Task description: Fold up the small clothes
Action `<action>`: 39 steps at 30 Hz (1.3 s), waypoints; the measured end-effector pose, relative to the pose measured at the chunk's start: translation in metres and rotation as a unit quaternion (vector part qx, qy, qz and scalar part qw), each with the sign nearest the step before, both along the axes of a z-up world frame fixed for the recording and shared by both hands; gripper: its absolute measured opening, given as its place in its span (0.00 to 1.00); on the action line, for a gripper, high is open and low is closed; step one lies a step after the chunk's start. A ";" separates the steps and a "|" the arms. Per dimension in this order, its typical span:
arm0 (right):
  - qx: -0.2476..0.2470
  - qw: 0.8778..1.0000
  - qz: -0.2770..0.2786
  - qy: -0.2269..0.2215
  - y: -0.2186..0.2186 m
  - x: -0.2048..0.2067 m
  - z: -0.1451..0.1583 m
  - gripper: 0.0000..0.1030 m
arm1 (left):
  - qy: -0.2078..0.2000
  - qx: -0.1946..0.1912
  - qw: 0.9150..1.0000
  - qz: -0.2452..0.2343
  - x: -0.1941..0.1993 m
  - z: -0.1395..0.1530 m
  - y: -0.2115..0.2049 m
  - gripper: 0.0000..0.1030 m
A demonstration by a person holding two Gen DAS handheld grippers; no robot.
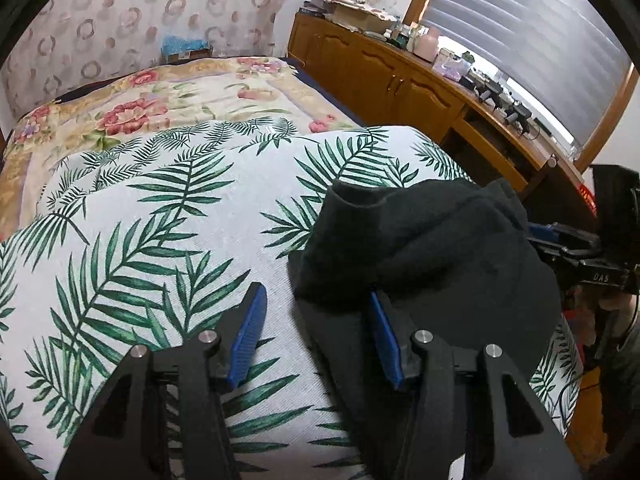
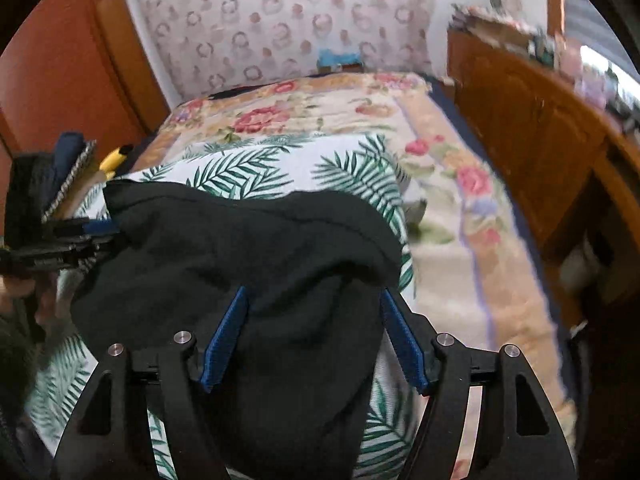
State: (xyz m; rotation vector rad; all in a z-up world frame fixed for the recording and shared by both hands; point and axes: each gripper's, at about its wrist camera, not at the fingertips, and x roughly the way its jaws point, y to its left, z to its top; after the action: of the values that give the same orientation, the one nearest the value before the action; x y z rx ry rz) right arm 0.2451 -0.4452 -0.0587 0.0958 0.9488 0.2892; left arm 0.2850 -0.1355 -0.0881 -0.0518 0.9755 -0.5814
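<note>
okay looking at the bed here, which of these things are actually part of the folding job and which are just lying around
Part of the job:
black garment
palm-leaf cloth under it
left gripper, open
right gripper, open, garment between its fingers

Just lying about:
floral bedspread
wooden cabinet with clutter on top
blue box by the wall

Black garment (image 1: 432,240) on white cloth (image 1: 168,248) (green fern print); floral bedspread (image 1: 168,96) beyond.
</note>
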 end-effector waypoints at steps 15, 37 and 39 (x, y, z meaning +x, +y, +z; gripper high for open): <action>0.050 0.996 0.074 0.007 0.013 0.002 -0.006 0.26 | -0.003 -0.015 1.000 -0.027 -0.004 0.005 -0.008 0.09; 0.001 0.959 0.205 -0.196 0.153 0.002 0.143 0.13 | -0.205 -0.062 0.969 0.127 -0.113 0.151 0.162 0.08; -0.006 0.948 0.238 -0.211 0.189 0.010 0.159 0.13 | -0.217 -0.060 0.961 0.161 -0.124 0.156 0.194 0.08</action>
State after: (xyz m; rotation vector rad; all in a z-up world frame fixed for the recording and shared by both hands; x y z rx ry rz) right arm 0.2548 -0.2563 0.1004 -0.2058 0.5338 0.7207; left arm 0.1606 0.0582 0.0675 -0.1808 0.4885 -0.3302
